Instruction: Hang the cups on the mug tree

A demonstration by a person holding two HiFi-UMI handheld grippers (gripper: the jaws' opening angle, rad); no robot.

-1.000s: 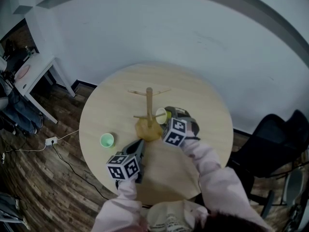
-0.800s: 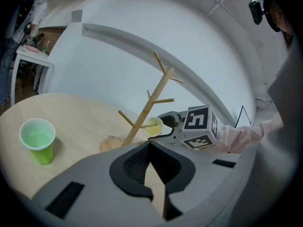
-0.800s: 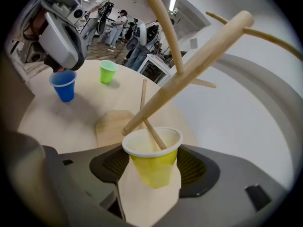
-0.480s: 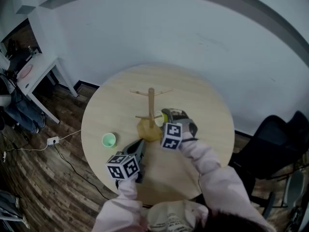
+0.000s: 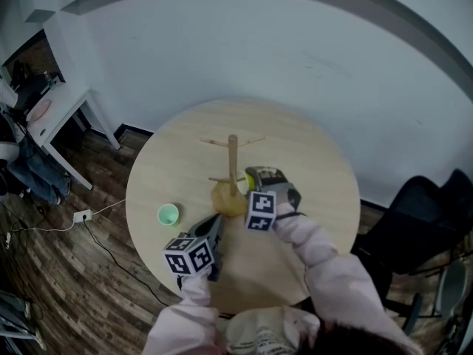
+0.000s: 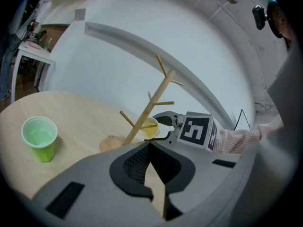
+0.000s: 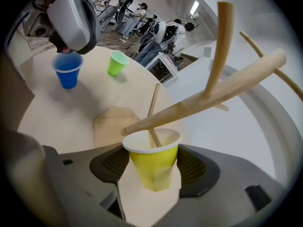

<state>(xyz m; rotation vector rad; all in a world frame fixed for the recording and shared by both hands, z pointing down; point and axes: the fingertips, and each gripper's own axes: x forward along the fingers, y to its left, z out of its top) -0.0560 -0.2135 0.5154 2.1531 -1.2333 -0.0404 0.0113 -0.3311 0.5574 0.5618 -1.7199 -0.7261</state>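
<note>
Since these cups have no handles, hanging means slipping each one mouth-first over a peg, & that looks like the step in hand. Round table [image 5: 310, 154] carries everything. Mug tree [image 5: 232, 165] stands at approx. table ctr on a flat wooden base, pegs angling up off the trunk so a cup dropped over one shouldn't slide off.

Right gripper [image 5: 253, 177] is just beside the trunk, clamped on the yellow cup [image 7: 152, 162] w/ pads on opposite sides of the wall below the rim, which leaves the mouth free. Cup is tipped toward the tree & a thin lower peg [image 7: 155, 137] pokes into its mouth. It's not let go yet, so the weight is prob. on the jaws, not the peg.

Left gripper [image 5: 215, 222] hovers over the near half of the table, jaws together, nothing btwn them. Idle, clear of the tree.

Green cup [image 5: 168, 214] sits upright near the table's left edge, well apart from the tree. Blue cup [image 7: 67, 70] is upright too, just below the left gripper in the right gripper view; head view doesn't show it. Both are yet to be hung.
</note>
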